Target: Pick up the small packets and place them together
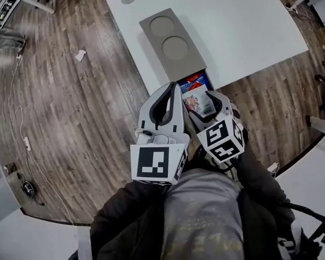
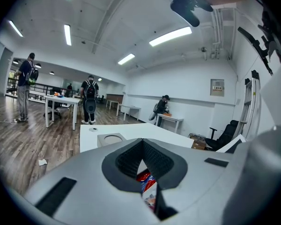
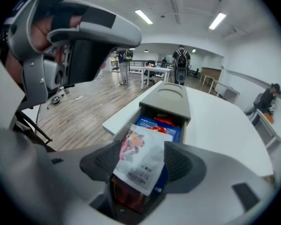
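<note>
The right gripper (image 3: 143,165) is standing open around a white packet (image 3: 138,146), seemingly lying atop other packets (image 3: 155,125) in the tray (image 3: 168,97); the left gripper (image 2: 141,142) is hovering closed.

White packet (image 3: 140,149) between the right gripper (image 3: 141,165) jaws: glossy plastic film, slightly crinkled. Blue packet (image 3: 152,124) just beyond it: glossy printed plastic too. Grey tray (image 1: 170,45) ahead of both grippers: matt, smooth, plastic-looking. Table (image 1: 244,26) under it: white, smooth, matt. Floor (image 1: 70,102) on the left gripper (image 1: 171,86) side: wood-look planks, clear grain, low sheen. Gripper shells: light grey matt plastic. Pads (image 3: 182,165): dark, ribbed, rubbery. Marker cube (image 1: 157,163): matt print.
</note>
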`<state>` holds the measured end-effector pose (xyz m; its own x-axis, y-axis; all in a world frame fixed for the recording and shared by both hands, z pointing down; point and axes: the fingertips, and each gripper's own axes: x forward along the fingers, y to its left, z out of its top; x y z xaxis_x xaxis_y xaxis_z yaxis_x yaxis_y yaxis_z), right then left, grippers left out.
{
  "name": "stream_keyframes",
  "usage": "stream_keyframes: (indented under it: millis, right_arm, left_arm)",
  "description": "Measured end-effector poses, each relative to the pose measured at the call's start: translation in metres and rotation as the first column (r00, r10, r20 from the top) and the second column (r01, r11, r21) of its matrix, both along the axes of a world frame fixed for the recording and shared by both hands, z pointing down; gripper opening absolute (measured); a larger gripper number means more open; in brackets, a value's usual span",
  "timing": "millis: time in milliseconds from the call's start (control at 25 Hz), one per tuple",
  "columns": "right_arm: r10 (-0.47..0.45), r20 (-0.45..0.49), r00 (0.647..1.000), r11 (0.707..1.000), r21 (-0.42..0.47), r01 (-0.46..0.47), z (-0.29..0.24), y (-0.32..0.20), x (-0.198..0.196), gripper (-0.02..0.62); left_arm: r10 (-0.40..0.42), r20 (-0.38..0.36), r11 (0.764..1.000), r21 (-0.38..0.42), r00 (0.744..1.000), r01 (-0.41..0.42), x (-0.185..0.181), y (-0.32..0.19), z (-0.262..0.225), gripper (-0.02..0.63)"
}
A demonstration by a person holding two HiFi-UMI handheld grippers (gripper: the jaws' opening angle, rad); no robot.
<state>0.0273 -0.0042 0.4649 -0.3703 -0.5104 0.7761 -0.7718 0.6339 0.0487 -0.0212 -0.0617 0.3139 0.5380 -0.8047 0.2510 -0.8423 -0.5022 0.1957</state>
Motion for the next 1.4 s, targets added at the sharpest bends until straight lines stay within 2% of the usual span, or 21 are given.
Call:
stream_keyframes:
  millis: [360, 440, 520, 640, 920, 1160, 1400]
  right_arm:
    - [-0.027, -0.122, 0.992, 0.996, -0.083, 0.017, 0.017, -0.003, 0.002, 0.274]
    - [-0.017, -0.125, 0.992, 0.997, -0.075, 0.008, 0.015, -0.005, 0.005, 0.226]
    - [-0.001, -0.117, 0.993, 0.999, -0.052, -0.006, 0.012, -0.009, 0.008, 0.142]
    - [0.017, -0.093, 0.996, 1.000, -0.017, -0.018, 0.004, -0.007, 0.007, 0.072]
    - [0.050, -0.025, 0.998, 0.992, 0.113, -0.047, -0.034, -0.006, 0.011, 0.061]
    - [0.053, 0.008, 0.999, 0.989, 0.136, -0.053, -0.051, 0.011, 0.011, 0.061]
    - [0.046, 0.027, 0.999, 0.976, 0.212, -0.051, -0.076, -0.027, 0.001, 0.061]
  left_arm:
    - [0.002, -0.003, 1.000, -0.028, 1.000, -0.002, -0.005, -0.009, 0.011, 0.002]
    - [0.003, -0.004, 1.000, -0.029, 1.000, -0.003, -0.005, -0.011, 0.013, 0.000]
    - [0.005, -0.003, 1.000, -0.027, 1.000, -0.005, -0.004, -0.012, 0.013, 0.002]
    - [0.007, -0.003, 1.000, -0.016, 1.000, -0.007, -0.002, -0.007, 0.010, 0.000]
    - [0.003, 0.004, 0.999, 0.035, 1.000, -0.003, 0.000, 0.012, -0.007, 0.001]
    - [-0.003, 0.003, 1.000, 0.024, 1.000, 0.003, 0.002, 0.039, -0.012, 0.002]
    - [-0.026, -0.018, 0.997, 0.070, 0.999, 0.028, -0.012, 0.015, -0.023, 0.001]
